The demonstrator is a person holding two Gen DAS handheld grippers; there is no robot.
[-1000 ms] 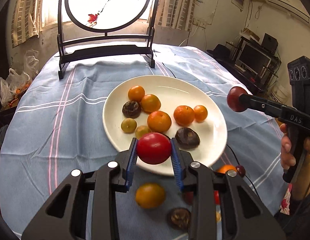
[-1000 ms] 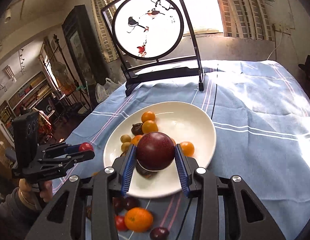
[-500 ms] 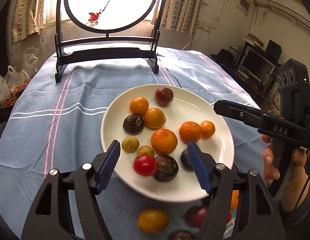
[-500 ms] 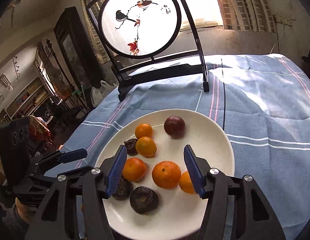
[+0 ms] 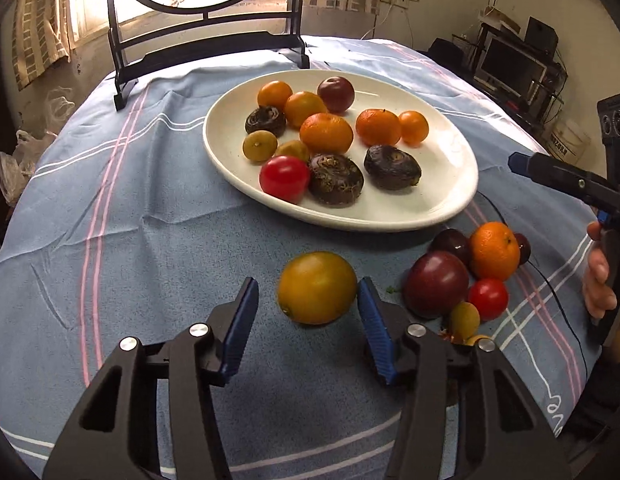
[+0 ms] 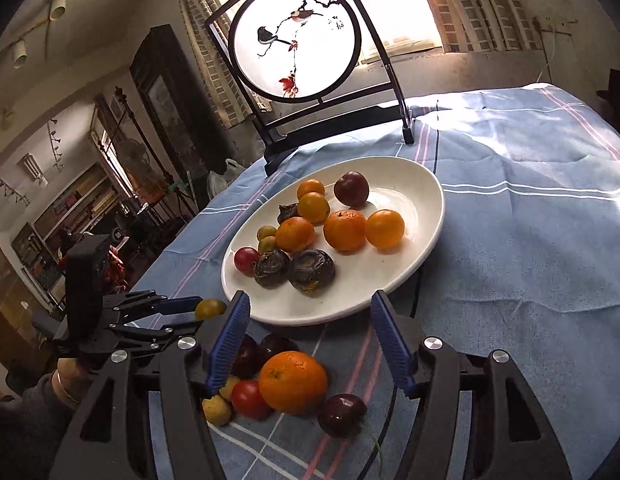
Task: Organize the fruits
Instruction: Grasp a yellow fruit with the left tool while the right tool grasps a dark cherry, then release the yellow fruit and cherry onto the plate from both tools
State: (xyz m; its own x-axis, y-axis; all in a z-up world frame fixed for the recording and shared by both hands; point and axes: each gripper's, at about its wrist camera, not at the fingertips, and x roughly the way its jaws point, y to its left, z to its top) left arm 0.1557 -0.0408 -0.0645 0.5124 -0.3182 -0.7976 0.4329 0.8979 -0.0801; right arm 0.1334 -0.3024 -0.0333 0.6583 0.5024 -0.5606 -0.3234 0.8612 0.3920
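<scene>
Left gripper (image 5: 306, 304) sits low over the blue cloth (image 5: 150, 248), jaws just closing in, part open, straddling a yellow-orange fruit (image 5: 317, 287) without pressing it. Right gripper (image 6: 310, 340) has jaws just widening, empty, above an orange (image 6: 292, 382) in the loose pile. The white plate (image 5: 441, 184), at twelve o'clock, holds the sorted fruit.

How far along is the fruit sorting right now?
About a dozen fruits already sit on the white plate. The left tongs are closing around the yellow-orange fruit on the cloth, not yet gripping. The right tongs are open above the loose pile still waiting.
</scene>
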